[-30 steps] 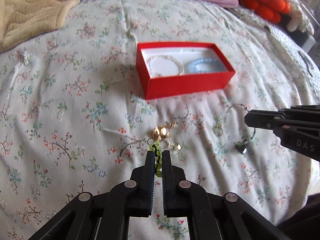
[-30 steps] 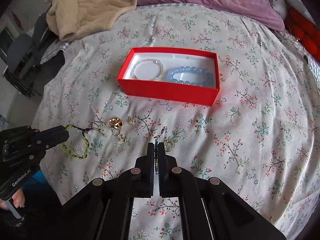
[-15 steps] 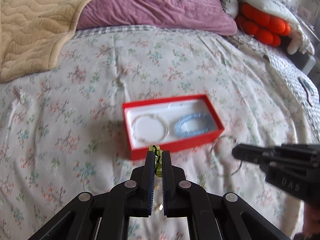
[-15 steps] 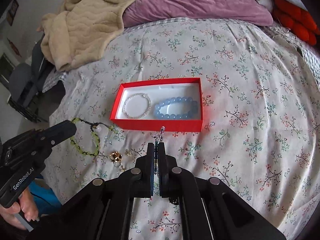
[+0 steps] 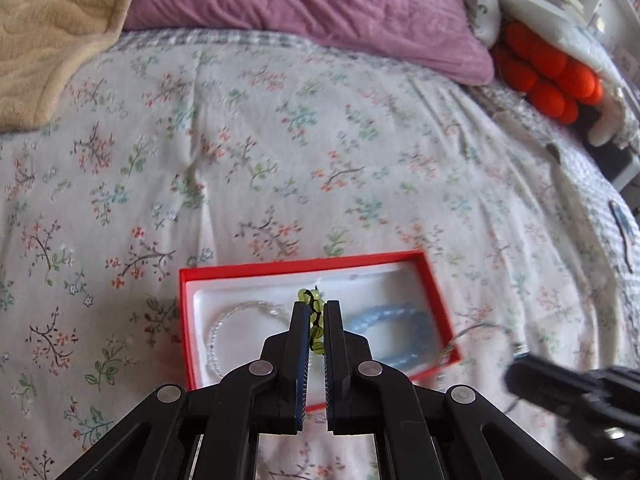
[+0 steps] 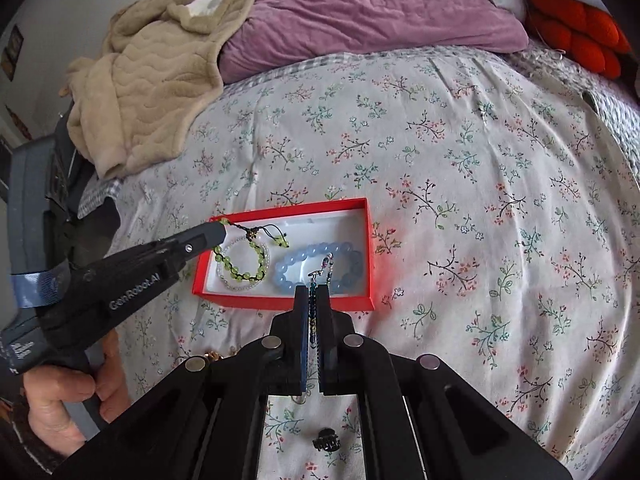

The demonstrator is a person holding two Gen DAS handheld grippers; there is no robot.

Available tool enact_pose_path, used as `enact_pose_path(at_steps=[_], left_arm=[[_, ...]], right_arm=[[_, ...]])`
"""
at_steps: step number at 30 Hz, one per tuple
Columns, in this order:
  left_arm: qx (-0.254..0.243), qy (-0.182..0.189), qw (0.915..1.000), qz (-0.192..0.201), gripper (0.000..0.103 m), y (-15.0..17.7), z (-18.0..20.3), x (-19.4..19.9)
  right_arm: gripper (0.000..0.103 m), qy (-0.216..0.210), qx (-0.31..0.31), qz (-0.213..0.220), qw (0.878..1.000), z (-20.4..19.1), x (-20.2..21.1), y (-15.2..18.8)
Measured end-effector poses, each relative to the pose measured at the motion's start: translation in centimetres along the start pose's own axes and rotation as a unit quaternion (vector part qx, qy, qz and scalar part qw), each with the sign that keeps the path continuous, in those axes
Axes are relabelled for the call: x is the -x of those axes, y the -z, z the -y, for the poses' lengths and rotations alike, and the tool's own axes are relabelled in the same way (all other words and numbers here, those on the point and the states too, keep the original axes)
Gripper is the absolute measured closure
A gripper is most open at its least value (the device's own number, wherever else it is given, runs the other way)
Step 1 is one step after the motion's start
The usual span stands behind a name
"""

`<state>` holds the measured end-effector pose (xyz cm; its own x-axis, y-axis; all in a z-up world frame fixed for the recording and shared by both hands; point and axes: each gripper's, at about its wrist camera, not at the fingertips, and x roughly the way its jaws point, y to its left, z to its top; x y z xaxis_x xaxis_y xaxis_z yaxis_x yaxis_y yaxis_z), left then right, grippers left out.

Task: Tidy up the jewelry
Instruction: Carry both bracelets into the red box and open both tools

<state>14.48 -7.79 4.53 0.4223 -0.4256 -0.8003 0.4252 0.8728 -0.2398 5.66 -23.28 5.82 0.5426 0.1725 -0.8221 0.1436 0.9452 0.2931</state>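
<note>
An open red box [image 6: 288, 302] [image 5: 300, 268] lies on the flowered bedspread. It holds a clear bead bracelet [image 5: 224, 328] on the left and a blue bead bracelet [image 6: 320, 262] [image 5: 384, 316] on the right. My left gripper [image 5: 316, 306] [image 6: 219, 229] is shut on a green bead bracelet [image 5: 314, 322] [image 6: 240, 260], which dangles over the box's left half. My right gripper [image 6: 313, 292] is shut on a thin beaded chain [image 6: 322, 274] at the box's near wall. It shows blurred at the lower right of the left wrist view [image 5: 516, 372]. A dark pendant [image 6: 327, 444] shows below the right fingers.
A beige blanket [image 6: 152, 80] and a purple pillow [image 6: 360, 12] lie at the bed's far end, with an orange cushion [image 6: 576, 36] at the far right. A hand [image 6: 60, 392] grips the left tool. Gold pieces [image 6: 212, 356] lie on the bedspread near the box. A dark chair [image 6: 36, 184] stands left of the bed.
Both grippers have moved from the loose jewelry on the bedspread to the red box, carrying the green bracelet and the chain. The green bracelet now hangs over the box.
</note>
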Motion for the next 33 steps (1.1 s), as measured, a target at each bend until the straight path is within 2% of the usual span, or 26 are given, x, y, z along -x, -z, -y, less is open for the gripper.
enact_pose_path(at_steps=[3, 12, 17, 19, 23, 26, 28, 33], left_arm=[[0.002, -0.022, 0.9996, -0.018, 0.102, 0.7, -1.0, -1.4], [-0.041, -0.082, 0.9954, -0.027, 0.101, 2.0, -1.7, -2.0], [-0.038, -0.078, 0.9959, -0.026, 0.084, 2.4, -2.2, -0.5], [-0.035, -0.080, 0.9959, -0.024, 0.072, 2.7, -2.3, 0.2], [-0.037, -0.086, 0.9953, -0.028, 0.062, 3.4, -2.5, 1.5], [-0.039, -0.097, 0.9941, -0.029, 0.052, 4.0, -2.6, 2.2], [-0.039, -0.101, 0.9937, -0.029, 0.043, 4.5, -2.6, 2.7], [-0.042, -0.111, 0.9927, -0.022, 0.036, 5.5, -2.6, 3.3]], right_arm=[[0.100, 0.003, 0.001, 0.000, 1.000, -0.1, -0.5, -0.4], [0.100, -0.004, 0.021, 0.012, 1.000, -2.4, -1.6, -1.4], [0.100, -0.011, 0.035, 0.006, 0.999, -4.0, -3.3, -1.9], [0.100, -0.011, 0.038, 0.006, 0.999, -4.3, -3.9, -2.0], [0.100, -0.025, 0.041, 0.005, 0.999, -4.7, -4.8, -2.3], [0.100, -0.034, 0.045, 0.000, 0.998, -4.5, -5.8, -2.3], [0.100, -0.020, 0.046, -0.007, 0.999, -3.9, -6.5, -2.2], [0.100, 0.014, 0.033, -0.020, 0.999, -1.9, -7.6, -1.9]])
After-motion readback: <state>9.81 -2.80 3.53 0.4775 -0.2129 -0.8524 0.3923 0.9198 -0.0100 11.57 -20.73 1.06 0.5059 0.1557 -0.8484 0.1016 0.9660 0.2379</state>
